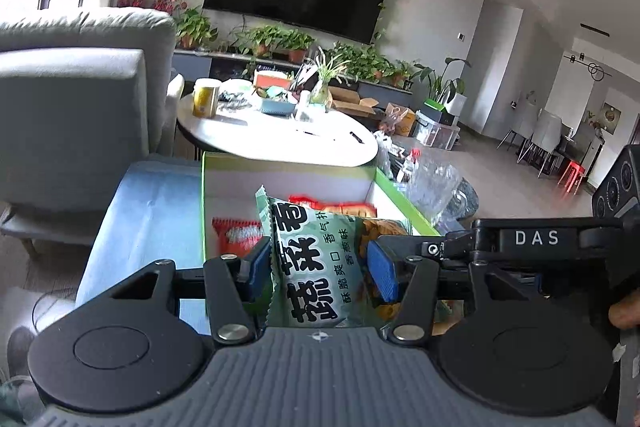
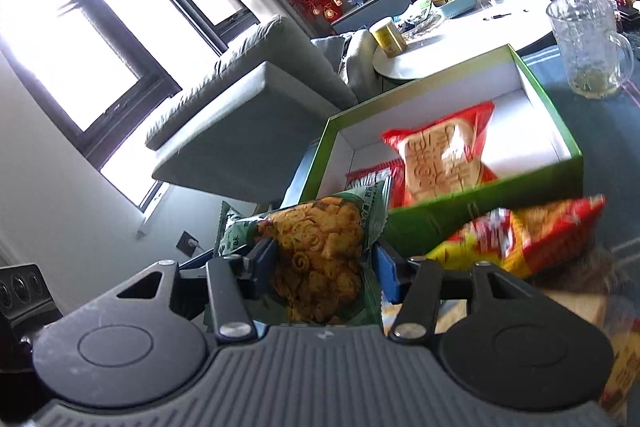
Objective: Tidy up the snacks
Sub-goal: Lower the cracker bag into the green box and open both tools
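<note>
A green snack bag [image 1: 316,259] with Chinese print stands between the blue pads of my left gripper [image 1: 318,269], which is shut on it. The same green snack bag [image 2: 316,259], its window showing fried snacks, sits between the pads of my right gripper [image 2: 320,263], also shut on it. Both hold it just in front of a green box [image 1: 288,165] with a white inside. The green box [image 2: 480,195] holds a red biscuit pack [image 2: 444,155] and another red packet [image 2: 372,175]. A red and yellow snack bag [image 2: 532,231] lies outside the box's near wall.
A glass mug [image 2: 588,43] stands right of the box. A round white table [image 1: 280,135] with a yellow tin [image 1: 206,99], a blue tray and a plant lies beyond. A grey sofa [image 1: 80,87] is at the left. A blue cloth [image 1: 148,211] lies under the box.
</note>
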{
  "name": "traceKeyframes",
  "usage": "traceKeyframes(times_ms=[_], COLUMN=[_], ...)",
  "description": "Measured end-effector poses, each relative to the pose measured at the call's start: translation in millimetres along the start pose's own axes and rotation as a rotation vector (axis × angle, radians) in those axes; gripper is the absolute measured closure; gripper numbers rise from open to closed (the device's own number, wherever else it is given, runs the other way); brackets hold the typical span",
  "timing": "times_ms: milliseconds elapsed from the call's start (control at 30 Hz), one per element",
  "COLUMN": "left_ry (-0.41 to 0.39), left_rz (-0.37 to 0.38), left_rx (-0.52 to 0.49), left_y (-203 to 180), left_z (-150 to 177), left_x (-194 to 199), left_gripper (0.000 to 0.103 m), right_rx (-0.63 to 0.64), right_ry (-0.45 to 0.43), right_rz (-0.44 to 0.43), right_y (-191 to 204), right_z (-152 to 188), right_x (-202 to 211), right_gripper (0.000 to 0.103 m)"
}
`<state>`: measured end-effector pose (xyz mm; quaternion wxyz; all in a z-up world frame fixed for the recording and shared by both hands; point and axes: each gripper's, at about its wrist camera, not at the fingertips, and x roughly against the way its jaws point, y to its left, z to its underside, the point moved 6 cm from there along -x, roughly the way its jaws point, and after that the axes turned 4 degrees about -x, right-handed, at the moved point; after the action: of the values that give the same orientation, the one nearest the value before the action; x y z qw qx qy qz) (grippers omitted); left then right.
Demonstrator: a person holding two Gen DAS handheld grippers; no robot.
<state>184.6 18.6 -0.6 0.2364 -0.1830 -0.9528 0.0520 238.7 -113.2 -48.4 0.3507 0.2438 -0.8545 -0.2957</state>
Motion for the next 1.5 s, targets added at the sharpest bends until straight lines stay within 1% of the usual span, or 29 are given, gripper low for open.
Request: traceKeyframes(times_ms=[100, 233, 433, 533, 633, 867, 1033, 1067, 1133, 1233, 1367, 1500], left_ry=[-0.019, -0.053, -0.055, -0.053, -0.038, -0.005, 0.024, 0.031, 0.049, 0.046, 0.014, -0.013], left_rz=[-0.004, -0.014, 0.001, -0.012, -0.02, -0.041, -0.058, -0.062, -0.081, -0.099, -0.095, -0.065], left_rx=[0.002, -0.021, -0.028, -0.041, -0.031, -0.005, 0.01, 0.012, 0.021, 0.033, 0.061, 0.045], left_y=[3.4, 6.6, 15.8, 20.5, 30.5, 51.6, 62.4, 64.3, 69.2, 73.2, 68.6, 51.5], left_z=[-16.7, -39.2, -61.4, -65.0, -65.9, -62.3, -54.6, -52.5, -47.4, -42.5, -44.9, -42.7], left_x=[-12.0, -27.6, -63.0, -80.2, -101.5, -139.9, -158.4, -160.0, -161.5, -154.1, -132.4, -107.5], left_gripper=[0.055, 0.054, 0.054, 0.054, 0.054, 0.054, 0.053, 0.051, 0.049, 0.045, 0.043, 0.04], right_rx=[-0.015, -0.021, 0.002, 0.0, 0.001, -0.022, -0.012, -0.006, 0.007, 0.006, -0.004, 0.011], right_ry=[-0.013, -0.034, -0.078, -0.079, -0.073, -0.039, -0.022, -0.022, -0.025, -0.047, -0.085, -0.102], right_rz=[-0.007, -0.023, -0.009, 0.0, 0.012, 0.031, 0.058, 0.066, 0.095, 0.11, 0.113, 0.116], right_y=[-2.0, -0.9, -3.9, -11.0, -18.6, -37.8, -44.9, -45.9, -48.5, -51.6, -53.3, -51.3], right_z=[-18.1, -43.4, -76.3, -89.4, -97.4, -106.4, -108.1, -108.1, -106.5, -107.0, -113.4, -111.8], right_x=[-5.6, -15.8, -32.4, -44.7, -59.9, -97.4, -115.5, -118.2, -120.9, -112.0, -86.3, -50.7], right_gripper=[0.014, 0.014, 0.014, 0.014, 0.014, 0.014, 0.014, 0.014, 0.014, 0.014, 0.014, 0.014])
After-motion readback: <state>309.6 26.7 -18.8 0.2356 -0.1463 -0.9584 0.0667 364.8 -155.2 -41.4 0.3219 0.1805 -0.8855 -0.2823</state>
